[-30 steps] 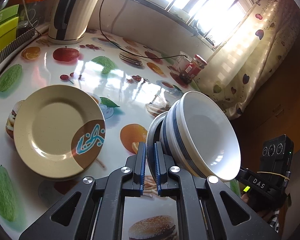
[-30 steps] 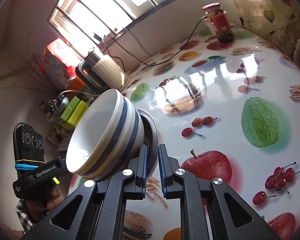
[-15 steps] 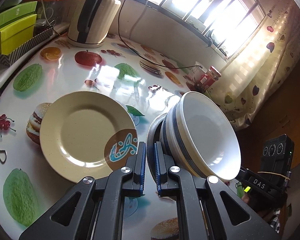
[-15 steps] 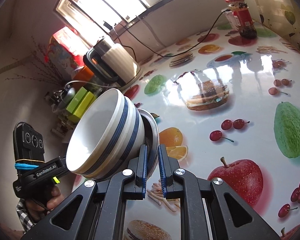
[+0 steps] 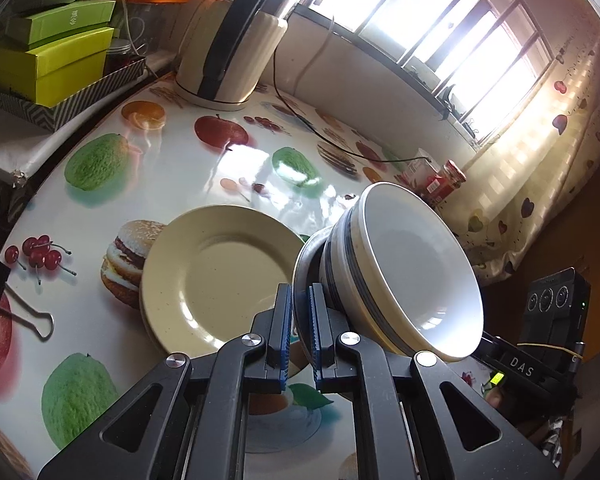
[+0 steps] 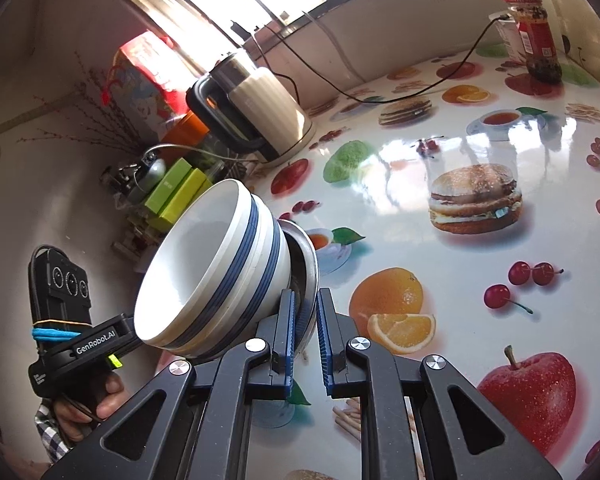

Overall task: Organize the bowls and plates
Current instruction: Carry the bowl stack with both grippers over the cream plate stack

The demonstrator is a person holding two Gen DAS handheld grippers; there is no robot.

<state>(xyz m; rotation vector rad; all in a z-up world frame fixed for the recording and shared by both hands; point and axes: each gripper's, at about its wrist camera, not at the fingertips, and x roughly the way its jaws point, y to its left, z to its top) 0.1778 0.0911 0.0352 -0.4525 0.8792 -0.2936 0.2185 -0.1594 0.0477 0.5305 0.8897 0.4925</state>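
Note:
A stack of white bowls with blue stripes (image 5: 404, 276) (image 6: 216, 276) sits in a metal bowl (image 5: 306, 268) (image 6: 306, 264), tilted and held above the table. My left gripper (image 5: 298, 332) is shut on the metal bowl's rim. My right gripper (image 6: 305, 336) is shut on the same rim from the other side. A cream plate (image 5: 220, 276) lies flat on the fruit-print table (image 5: 100, 200), just left of the held stack in the left wrist view. The plate is hidden in the right wrist view.
A cream electric kettle (image 5: 232, 52) (image 6: 256, 112) with its cord stands at the table's back. Green boxes (image 5: 48, 60) lie in a tray at the left edge. A red-lidded jar (image 6: 534, 36) stands by the curtain. A binder clip (image 5: 16, 308) lies on the table.
Both grippers have carried the bowl stack toward the plate and kettle; the plate now sits closer to the stack, and its brown patterned edge has gone behind the gripper.

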